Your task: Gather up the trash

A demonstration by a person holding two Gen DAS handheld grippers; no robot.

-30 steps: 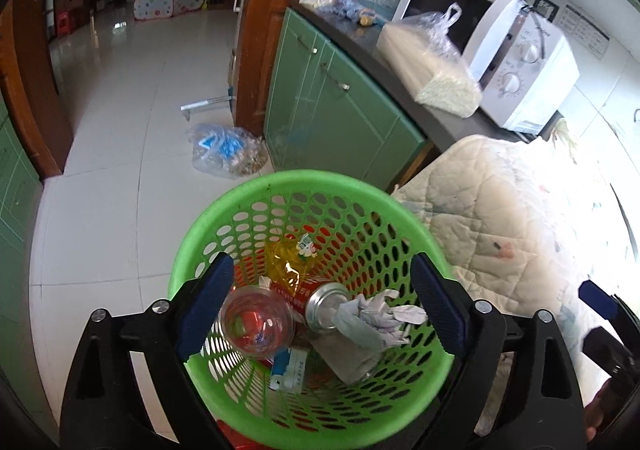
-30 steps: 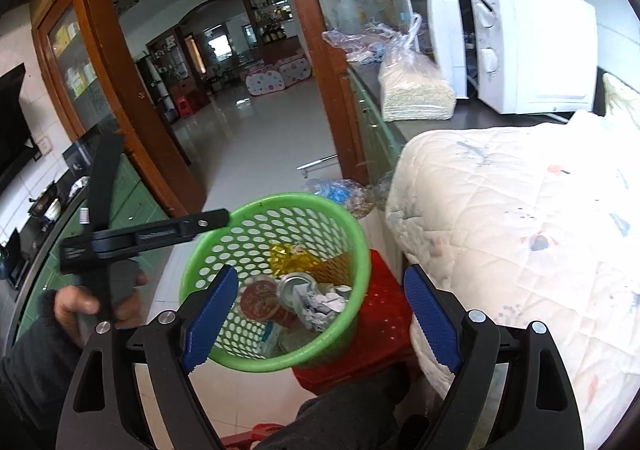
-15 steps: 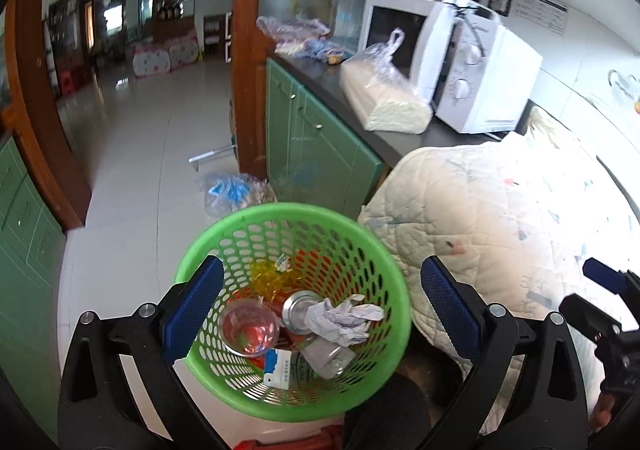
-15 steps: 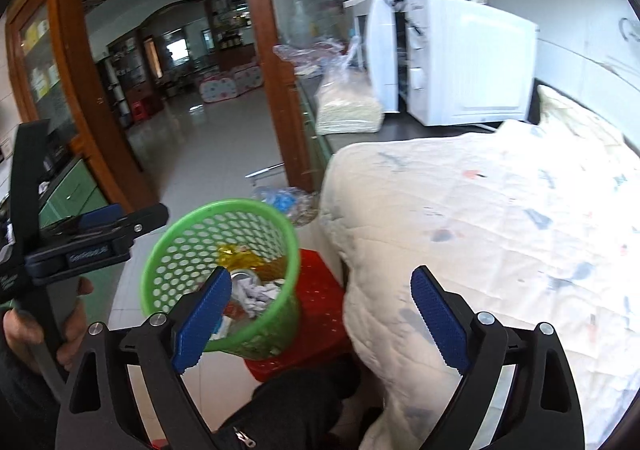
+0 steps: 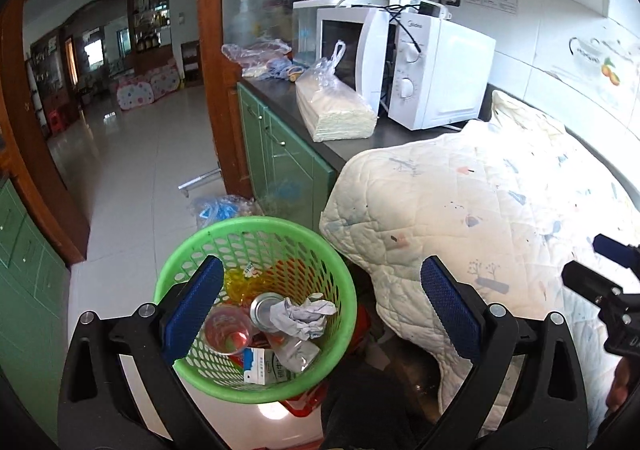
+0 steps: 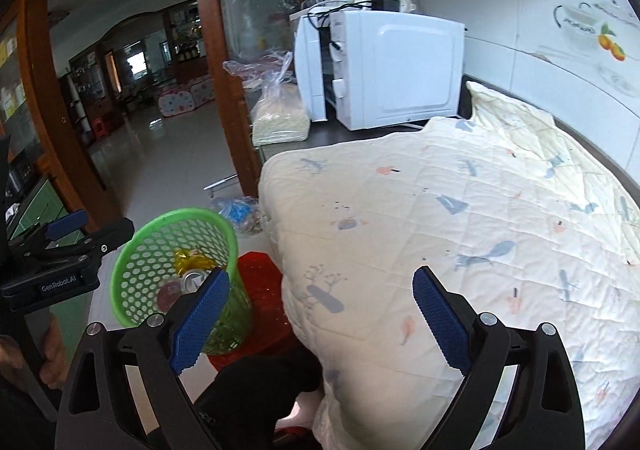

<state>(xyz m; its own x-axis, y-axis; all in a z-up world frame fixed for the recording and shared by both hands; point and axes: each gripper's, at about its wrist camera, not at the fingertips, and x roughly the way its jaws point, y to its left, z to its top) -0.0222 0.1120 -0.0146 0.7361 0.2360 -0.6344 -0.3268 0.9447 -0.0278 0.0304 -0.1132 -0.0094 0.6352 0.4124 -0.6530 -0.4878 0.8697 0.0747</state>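
A green perforated basket [image 5: 256, 228] stands on a red stool [image 6: 264, 290] beside the counter. It holds a crumpled tissue [image 5: 302, 316], a can [image 5: 262, 310], a clear plastic cup [image 5: 226, 330], a yellow wrapper [image 5: 240, 282] and a small carton [image 5: 266, 372]. My left gripper [image 5: 320, 310] is open and empty, raised above the basket's right side. My right gripper [image 6: 320, 322] is open and empty over the edge of the quilted cloth [image 6: 460, 218]; the basket [image 6: 132, 270] lies to its left.
A white microwave [image 5: 404, 70] and a bagged stack of paper [image 5: 336, 110] stand on the dark counter above green cabinets [image 5: 280, 162]. A crumpled plastic bag [image 5: 220, 206] lies on the tiled floor. A wooden door frame [image 5: 216, 62] stands left of the cabinets.
Both grippers have risen and drawn back from the basket, swinging right toward the quilted cloth. The basket now looks smaller and lower left in both views. The trash inside has not moved.
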